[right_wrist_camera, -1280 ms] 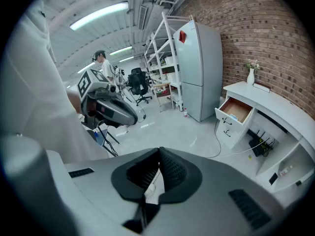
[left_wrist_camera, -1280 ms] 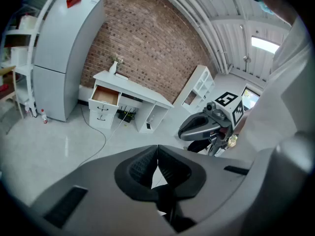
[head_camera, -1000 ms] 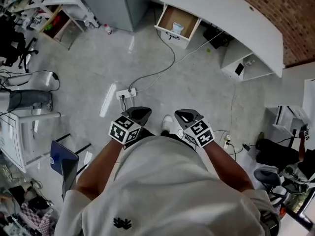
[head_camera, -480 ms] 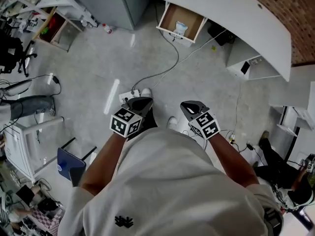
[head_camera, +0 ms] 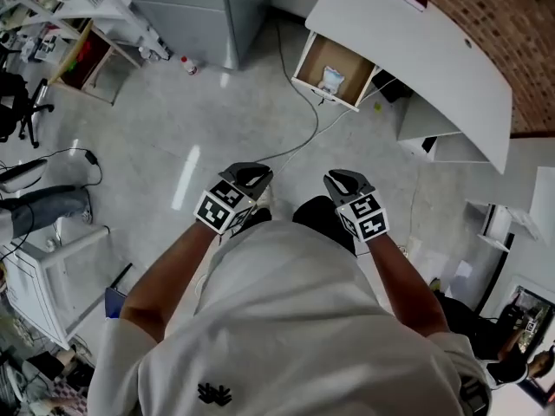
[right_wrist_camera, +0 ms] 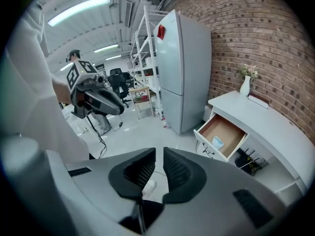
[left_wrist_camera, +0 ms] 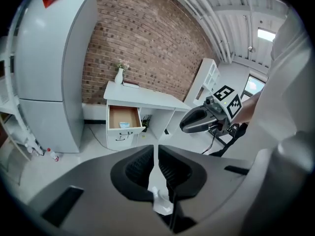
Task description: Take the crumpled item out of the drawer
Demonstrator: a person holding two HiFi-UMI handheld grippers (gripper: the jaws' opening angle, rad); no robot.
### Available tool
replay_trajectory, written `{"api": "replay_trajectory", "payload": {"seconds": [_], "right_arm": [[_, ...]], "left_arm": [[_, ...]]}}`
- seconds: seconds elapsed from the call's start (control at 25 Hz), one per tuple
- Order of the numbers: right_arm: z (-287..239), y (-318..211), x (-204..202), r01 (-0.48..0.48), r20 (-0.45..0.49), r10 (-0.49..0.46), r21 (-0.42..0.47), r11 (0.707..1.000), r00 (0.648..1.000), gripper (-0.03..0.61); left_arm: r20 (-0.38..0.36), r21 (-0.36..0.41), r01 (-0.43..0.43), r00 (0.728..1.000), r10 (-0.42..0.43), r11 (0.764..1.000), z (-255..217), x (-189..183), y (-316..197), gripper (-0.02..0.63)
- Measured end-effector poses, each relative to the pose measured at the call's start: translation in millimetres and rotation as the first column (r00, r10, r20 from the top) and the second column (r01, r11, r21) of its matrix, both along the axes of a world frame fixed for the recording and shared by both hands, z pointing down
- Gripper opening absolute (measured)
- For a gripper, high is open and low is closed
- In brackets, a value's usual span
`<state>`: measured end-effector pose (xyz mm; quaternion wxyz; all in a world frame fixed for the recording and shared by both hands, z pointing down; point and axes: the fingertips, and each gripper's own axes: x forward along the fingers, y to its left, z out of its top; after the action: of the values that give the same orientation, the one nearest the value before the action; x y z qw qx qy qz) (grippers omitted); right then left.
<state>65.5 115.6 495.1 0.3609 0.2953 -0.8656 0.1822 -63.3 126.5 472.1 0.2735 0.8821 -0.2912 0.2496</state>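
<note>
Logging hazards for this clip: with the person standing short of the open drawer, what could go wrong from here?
1. A cable lies on the floor between the person and the open drawer. Walking toward it risks a snag or trip.
2. The left tongs and the right tongs both have their jaws together and hold nothing. Unless one opens before reaching in, it would likely nudge the crumpled item around rather than grasp it.

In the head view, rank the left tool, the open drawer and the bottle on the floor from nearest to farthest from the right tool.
1. The left tool, right beside the right tool, on its left.
2. The drawer, straight ahead, pulled open.
3. The bottle, farthest, ahead and well to the left.
</note>
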Motion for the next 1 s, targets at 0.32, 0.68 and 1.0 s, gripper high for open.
{"api": "replay_trajectory", "payload": {"seconds": [0.32, 0.68, 1.0], "right_arm": [[35.6, -109.7, 11.5, 0.063, -0.140, -0.058, 0.036, 0.997, 0.989, 0.071], [122.8, -314.4, 57.5, 0.147, -0.278, -0.129, 0.045, 0.988, 0.952, 0.081], [250.6, -443.0, 84.2, 0.218, -0.381, -0.221, -0.053, 0.975, 0.898, 0.098]], "left_arm": [[-0.026, -0.037, 0.045, 0.999, -0.046, 0.998, 11.3, -16.4, -75.6, 0.026], [0.004, -0.092, 0.090, 0.996, -0.090, 0.992, 29.0, 10.2, -206.4, 0.028], [-0.007, -0.164, 0.124, 0.992, -0.127, 0.979, 74.5, 54.4, -310.7, 0.101]]}}
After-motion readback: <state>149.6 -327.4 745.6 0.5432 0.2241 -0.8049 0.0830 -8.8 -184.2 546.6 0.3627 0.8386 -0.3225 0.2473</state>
